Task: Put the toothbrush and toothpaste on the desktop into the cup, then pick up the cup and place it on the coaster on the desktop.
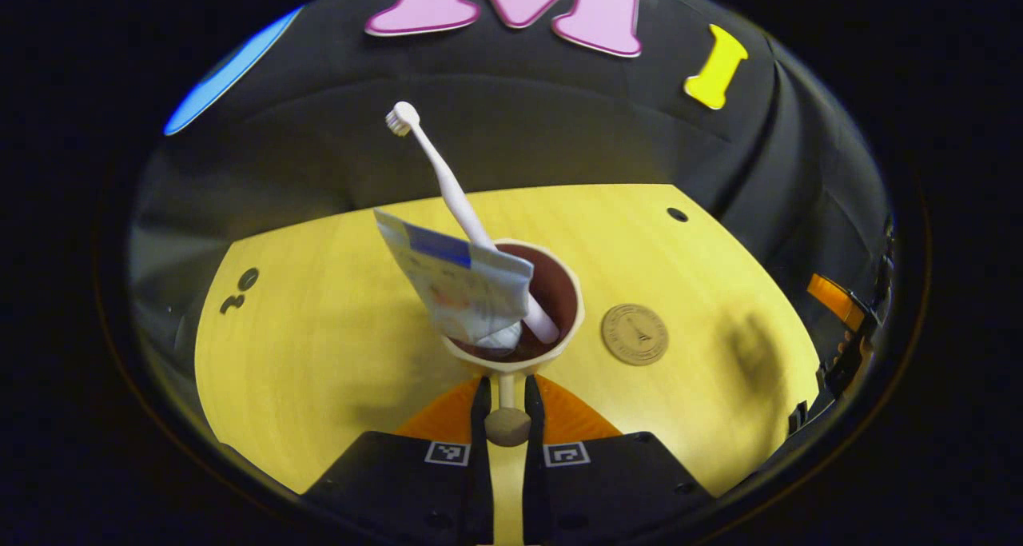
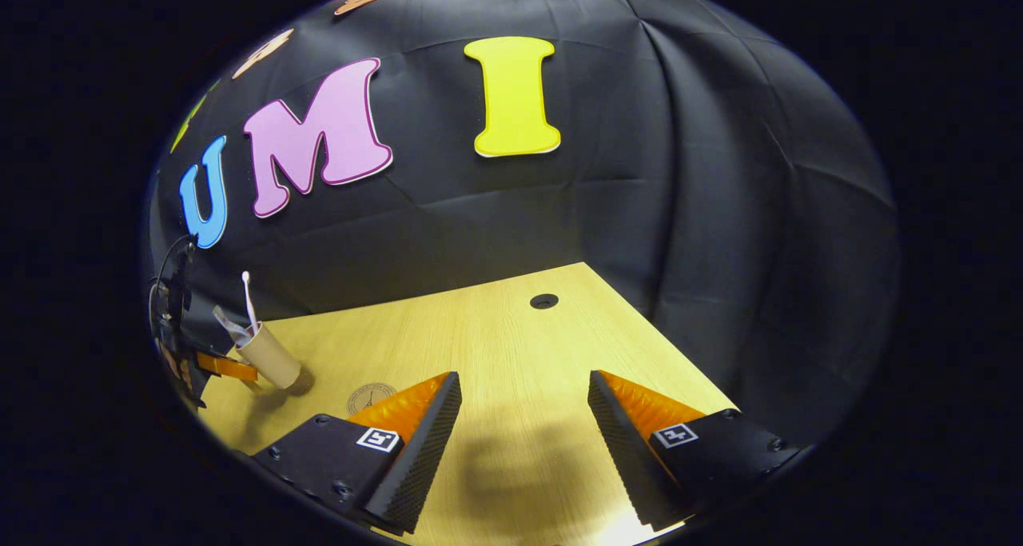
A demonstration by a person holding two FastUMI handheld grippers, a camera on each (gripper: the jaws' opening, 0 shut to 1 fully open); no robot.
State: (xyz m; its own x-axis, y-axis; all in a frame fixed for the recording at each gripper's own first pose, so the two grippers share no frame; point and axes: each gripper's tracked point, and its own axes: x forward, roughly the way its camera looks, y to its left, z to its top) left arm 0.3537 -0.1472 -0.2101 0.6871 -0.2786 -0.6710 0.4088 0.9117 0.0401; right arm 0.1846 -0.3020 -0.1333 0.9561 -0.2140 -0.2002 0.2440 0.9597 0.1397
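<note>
The cup (image 1: 523,306) is being clamped at its near rim by the left claw (image 1: 507,406), w/ toothbrush (image 1: 447,186) and toothpaste (image 1: 459,278) leaning inside, just left of the coaster (image 1: 634,334) on the counter (image 1: 320,346). Tube print can't be read. Right claw (image 2: 523,426) is being held wide apart, nothing in it.

We see the left claw (image 1: 504,406) with its jaws drawn nearly together, clamping the cup (image 1: 527,354) by its near wall, apparently lifted off the counter (image 1: 320,354). Our right claw (image 2: 523,442) hangs with jaws spread wide, holding nothing, well apart from the left.
</note>
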